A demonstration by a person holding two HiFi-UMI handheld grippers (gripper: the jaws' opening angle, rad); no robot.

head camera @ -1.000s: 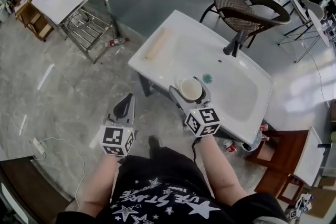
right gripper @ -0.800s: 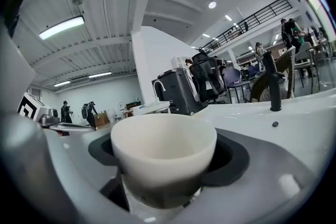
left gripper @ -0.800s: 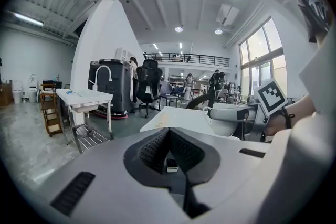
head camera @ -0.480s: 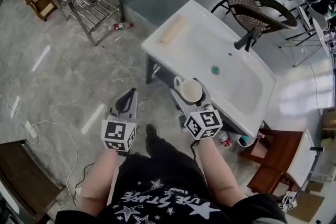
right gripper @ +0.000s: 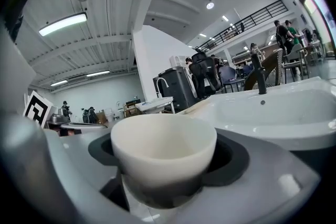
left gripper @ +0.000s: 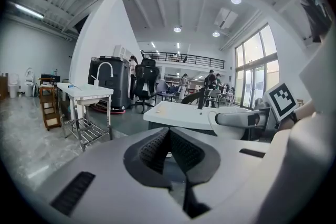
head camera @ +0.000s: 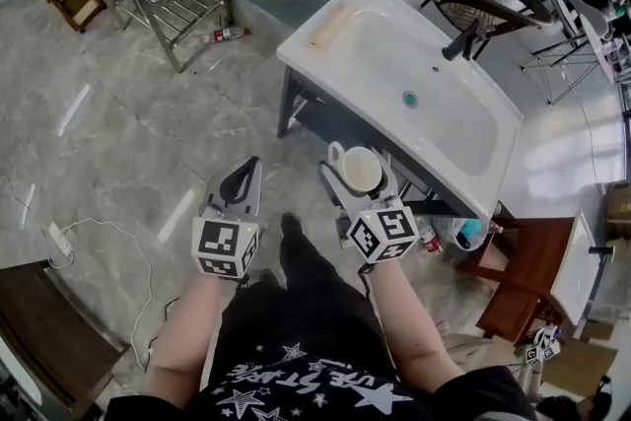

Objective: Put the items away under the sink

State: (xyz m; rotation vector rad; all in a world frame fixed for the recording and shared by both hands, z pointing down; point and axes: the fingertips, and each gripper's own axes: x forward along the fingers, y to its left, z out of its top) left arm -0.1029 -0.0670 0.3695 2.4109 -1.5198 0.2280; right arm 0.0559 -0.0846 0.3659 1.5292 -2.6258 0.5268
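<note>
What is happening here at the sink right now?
A person stands before a white sink, a gripper in each hand. The right gripper holds a white cup upright, in front of the sink's edge, not yet under it. The left gripper has its jaws together, nothing between them.

**Both grippers out front, one loaded**

Left gripper hangs low ahead of the body, jaws pressed together with nothing between them. Right gripper sits about level beside it, not touching, jaws clamped on the sides of a white cup, mouth up. Left forearm and right forearm are bare and reach forward roughly parallel
</note>
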